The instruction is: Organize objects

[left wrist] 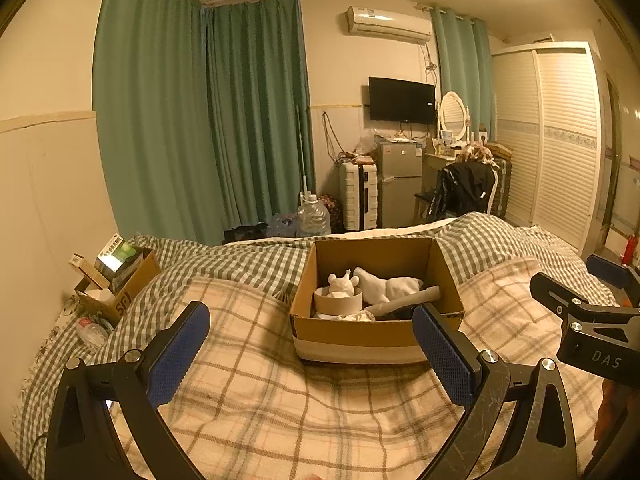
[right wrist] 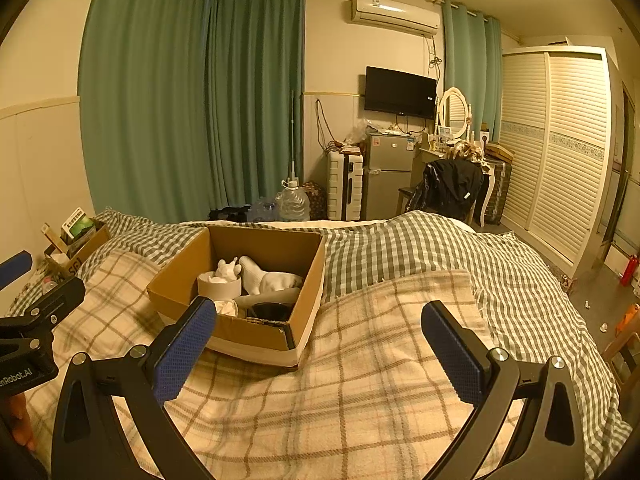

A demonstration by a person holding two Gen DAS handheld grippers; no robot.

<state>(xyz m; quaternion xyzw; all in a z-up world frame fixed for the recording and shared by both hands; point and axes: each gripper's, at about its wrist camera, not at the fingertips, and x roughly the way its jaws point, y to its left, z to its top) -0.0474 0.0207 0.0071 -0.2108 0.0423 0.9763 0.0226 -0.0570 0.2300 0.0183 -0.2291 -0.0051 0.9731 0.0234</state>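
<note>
An open cardboard box (left wrist: 360, 336) (right wrist: 256, 330) sits on the checked blanket of the bed. Inside it are a round white tin (left wrist: 338, 300) (right wrist: 219, 285) with a small white figurine (left wrist: 342, 283) (right wrist: 228, 270) on top, a white cloth (left wrist: 390, 286) (right wrist: 276, 280), a grey roll (left wrist: 404, 302) and a dark object (right wrist: 270, 312). My left gripper (left wrist: 312, 354) is open and empty, just before the box. My right gripper (right wrist: 320, 354) is open and empty, to the right of the box; it also shows in the left wrist view (left wrist: 588, 300).
A second cardboard box (left wrist: 120, 284) (right wrist: 76, 242) with packets stands at the bed's far left by the wall, a plastic bottle (left wrist: 92, 332) beside it. Beyond the bed are a water jug (left wrist: 314, 216), suitcase (left wrist: 360, 196), small fridge (left wrist: 400, 182), chair with dark jacket (left wrist: 466, 190) and wardrobe (left wrist: 560, 140).
</note>
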